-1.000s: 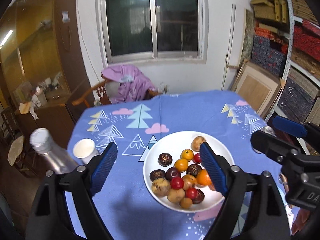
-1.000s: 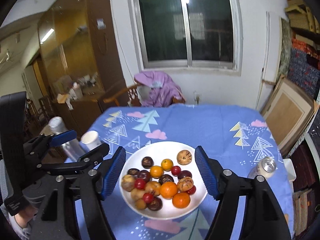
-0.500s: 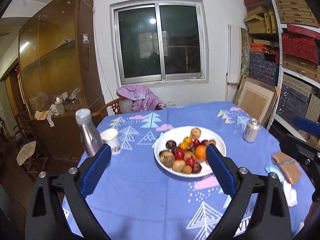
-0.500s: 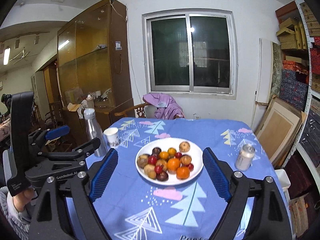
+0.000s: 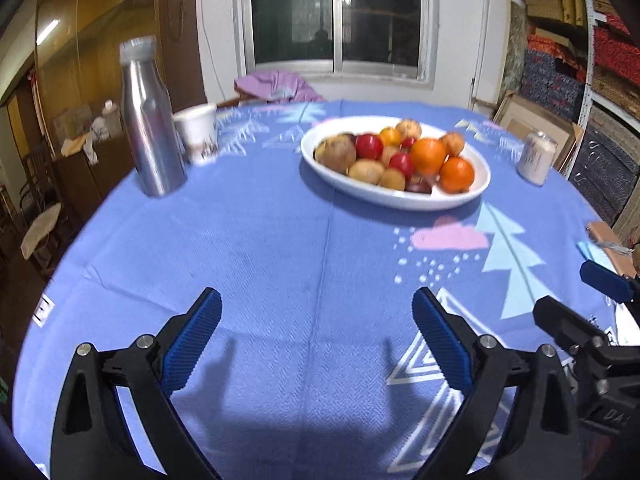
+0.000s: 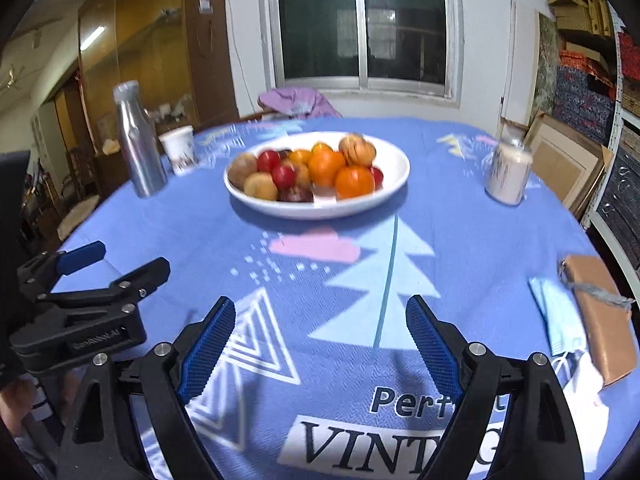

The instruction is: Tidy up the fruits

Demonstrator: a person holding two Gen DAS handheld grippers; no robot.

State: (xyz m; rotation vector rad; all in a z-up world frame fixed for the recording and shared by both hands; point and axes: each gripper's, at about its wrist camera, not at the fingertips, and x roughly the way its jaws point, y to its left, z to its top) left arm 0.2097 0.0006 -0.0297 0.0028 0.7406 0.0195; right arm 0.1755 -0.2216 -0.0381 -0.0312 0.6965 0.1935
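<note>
Left wrist view now looks low across the worktop (image 5: 280, 264): a second ago you held this gripper right over the plate (image 5: 400, 198), and you have since drawn it back and down toward the near edge. Your left gripper (image 5: 316, 332) hangs just above the cloth with its jaws spread wide and nothing between them. Your right gripper (image 6: 320, 336) has made the same retreat and is likewise wide apart and empty, with the left one just off to its left side.

All the fruit (image 5: 396, 158) sits heaped on the plate, well ahead of both grippers and a little right of centre for the left one; none lies loose on the cloth. That fits either a sorted plate you are backing away from, or a mixed pile you have stepped back from to size up; these views cannot settle which.

Ahead and left of your left gripper stand a bottle (image 5: 148, 120) and, just beyond it, a cup (image 5: 198, 132). Ahead and right of your right gripper stands a can (image 6: 508, 174); closer on its right lie a brown packet (image 6: 600, 320) and a blue mask (image 6: 556, 320). The stretch of cloth straight between the grippers and the plate carries nothing. The tall bottle is the likeliest thing to clip if you swing the left gripper wide.
</note>
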